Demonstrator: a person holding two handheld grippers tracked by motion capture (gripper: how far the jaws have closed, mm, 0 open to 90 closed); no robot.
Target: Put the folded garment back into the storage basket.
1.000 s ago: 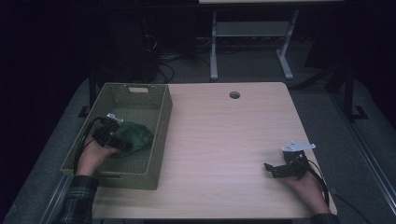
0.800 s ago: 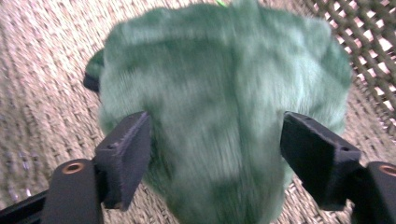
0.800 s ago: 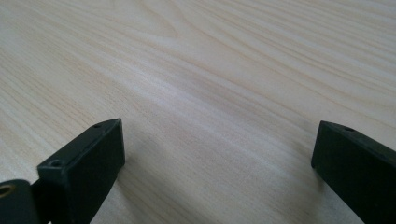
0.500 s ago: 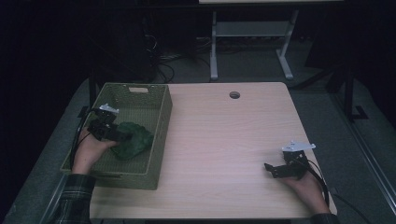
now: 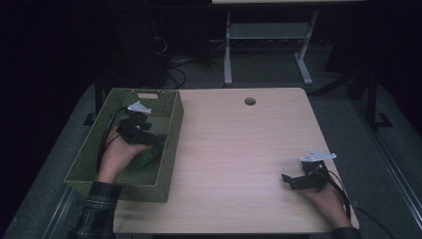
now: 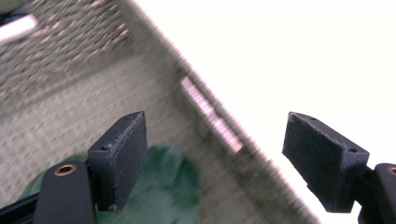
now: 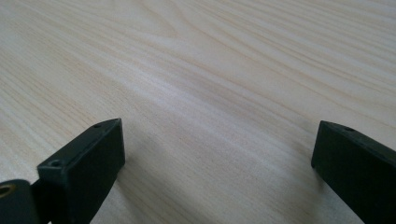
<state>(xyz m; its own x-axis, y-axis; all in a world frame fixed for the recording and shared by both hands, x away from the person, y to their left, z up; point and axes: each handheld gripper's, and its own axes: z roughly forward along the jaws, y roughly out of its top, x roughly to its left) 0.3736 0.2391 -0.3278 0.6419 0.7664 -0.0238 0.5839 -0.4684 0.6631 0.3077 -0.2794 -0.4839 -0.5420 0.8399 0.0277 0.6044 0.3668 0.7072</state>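
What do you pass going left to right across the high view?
Basket → left tool over the green thing → table hole → right tool

High view is dim, surroundings near black, only the table lit. Left gripper view is motion-blurred, tabletop blown out to white. Right gripper view is evenly bright, grain soft far off.

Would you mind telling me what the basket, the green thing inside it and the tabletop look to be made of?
The basket looks like woven fibre or plastic mesh, matte olive, with an open weave. The green thing seems soft cloth or plush; its fuzzy edge suggests that, though it is blurred. The tabletop looks like pale wood or wood-look laminate, with visible grain.
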